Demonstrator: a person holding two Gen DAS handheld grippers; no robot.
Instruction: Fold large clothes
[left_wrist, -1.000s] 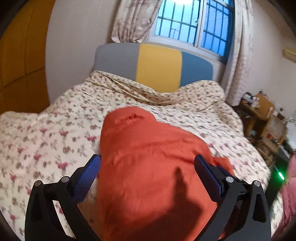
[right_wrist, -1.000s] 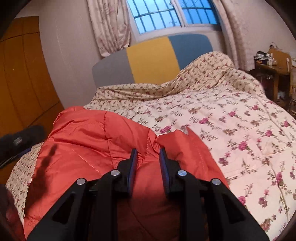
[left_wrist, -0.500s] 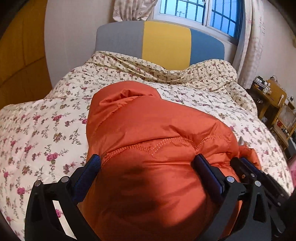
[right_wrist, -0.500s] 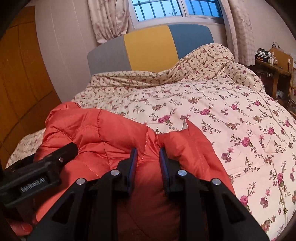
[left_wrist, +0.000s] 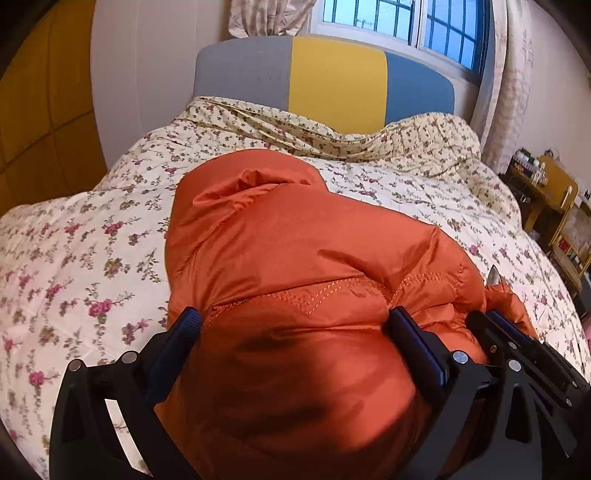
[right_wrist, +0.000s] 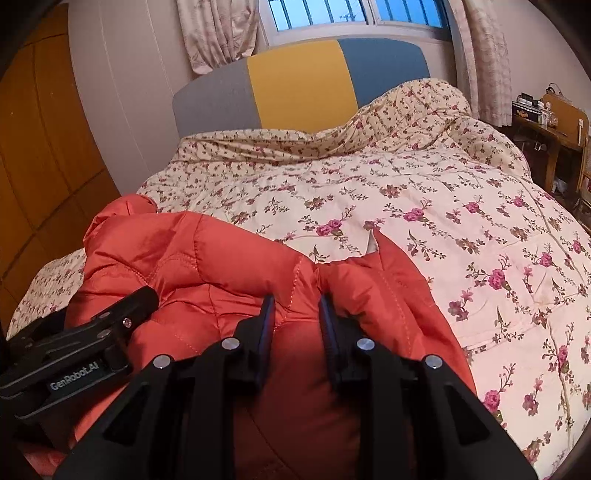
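Note:
An orange puffy jacket (left_wrist: 295, 258) lies bunched on the floral quilt (left_wrist: 92, 251). It also shows in the right wrist view (right_wrist: 207, 266). My left gripper (left_wrist: 291, 325) is open wide, its blue-padded fingers straddling a thick bulge of the jacket. My right gripper (right_wrist: 295, 306) is shut on a fold of the jacket, which fills the narrow gap between its fingers. The right gripper shows at the lower right of the left wrist view (left_wrist: 517, 350). The left gripper shows at the lower left of the right wrist view (right_wrist: 85, 343). The two grippers sit close side by side.
The bed has a grey, yellow and blue headboard (left_wrist: 325, 77) under a barred window (left_wrist: 406, 26). A yellow wardrobe (left_wrist: 37, 110) stands on the left. A wooden desk with clutter (right_wrist: 546, 122) stands on the right of the bed.
The jacket has come down and spread over the quilt. The left gripper has lowered onto it and moved in beside the right gripper. The right gripper keeps its hold on the fold.

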